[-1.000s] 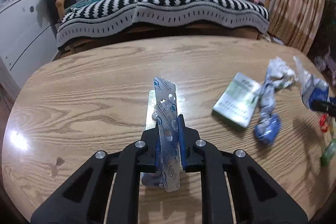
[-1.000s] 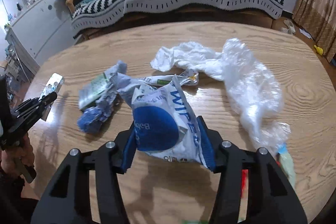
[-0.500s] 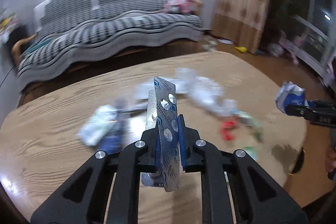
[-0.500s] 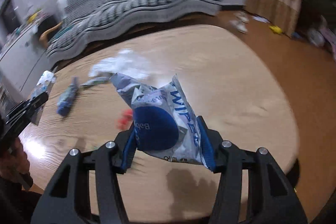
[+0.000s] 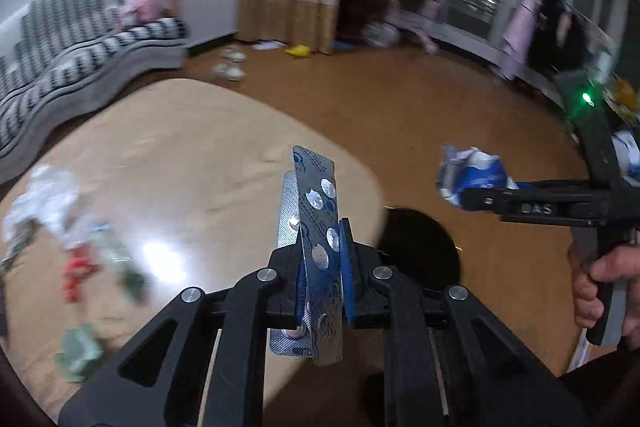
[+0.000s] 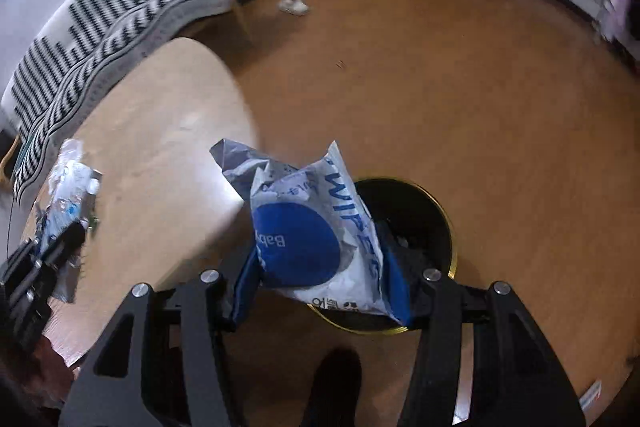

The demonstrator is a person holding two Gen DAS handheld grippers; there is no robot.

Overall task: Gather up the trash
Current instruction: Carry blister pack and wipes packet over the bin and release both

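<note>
Your left gripper (image 5: pixel 320 259) fingers clamp silver foil blister packs (image 5: pixel 318 227); right gripper (image 6: pixel 320 267) fingers grip crumpled blue-white wipes packet (image 6: pixel 312 227), hiding round black gold-rimmed bin (image 6: pixel 424 211) partly; table (image 5: pixel 180 155) litter blurred.

The floor (image 6: pixel 460 99) around the bin (image 6: pixel 436 211) lies open; the table (image 6: pixel 168 131) edge stands just beside the bin.

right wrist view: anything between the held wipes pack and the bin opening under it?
Nothing. In the right wrist view the wipes pack hangs directly over the black bin; only air shows between.
</note>
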